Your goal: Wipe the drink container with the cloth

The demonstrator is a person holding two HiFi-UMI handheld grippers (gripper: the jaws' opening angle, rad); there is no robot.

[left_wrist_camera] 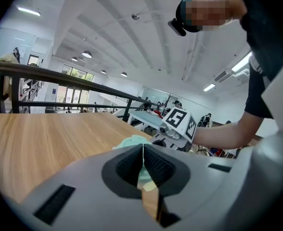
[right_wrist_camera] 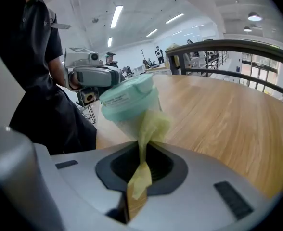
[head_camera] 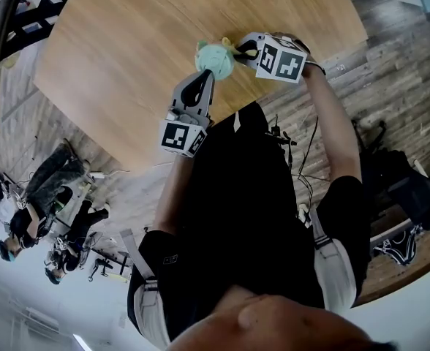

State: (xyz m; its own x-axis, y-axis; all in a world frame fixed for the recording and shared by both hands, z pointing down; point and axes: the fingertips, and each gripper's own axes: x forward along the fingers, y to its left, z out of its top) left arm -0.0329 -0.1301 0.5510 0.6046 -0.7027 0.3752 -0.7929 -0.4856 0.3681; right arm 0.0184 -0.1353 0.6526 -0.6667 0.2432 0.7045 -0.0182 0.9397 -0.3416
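A mint-green drink container (head_camera: 215, 58) with a clear body hangs tilted over the wooden table (head_camera: 127, 42), near its front edge. My left gripper (head_camera: 205, 77) comes at it from below and is shut on a thin mint part of it (left_wrist_camera: 142, 170). My right gripper (head_camera: 243, 50) is shut on a yellow cloth (head_camera: 233, 47) that lies against the container's side. In the right gripper view the cloth (right_wrist_camera: 153, 126) runs up from the jaws (right_wrist_camera: 142, 163) to the container (right_wrist_camera: 129, 100), with the left gripper (right_wrist_camera: 96, 76) behind it. The left gripper view shows the right gripper's marker cube (left_wrist_camera: 180, 122) past the container (left_wrist_camera: 132, 142).
The table's front edge (head_camera: 222, 126) runs just under the grippers. A dark railing (right_wrist_camera: 237, 44) borders the far side of the table. Cables (head_camera: 303, 159) and a black bag (head_camera: 412, 189) lie on the plank floor to the right. People stand at the lower left (head_camera: 32, 218).
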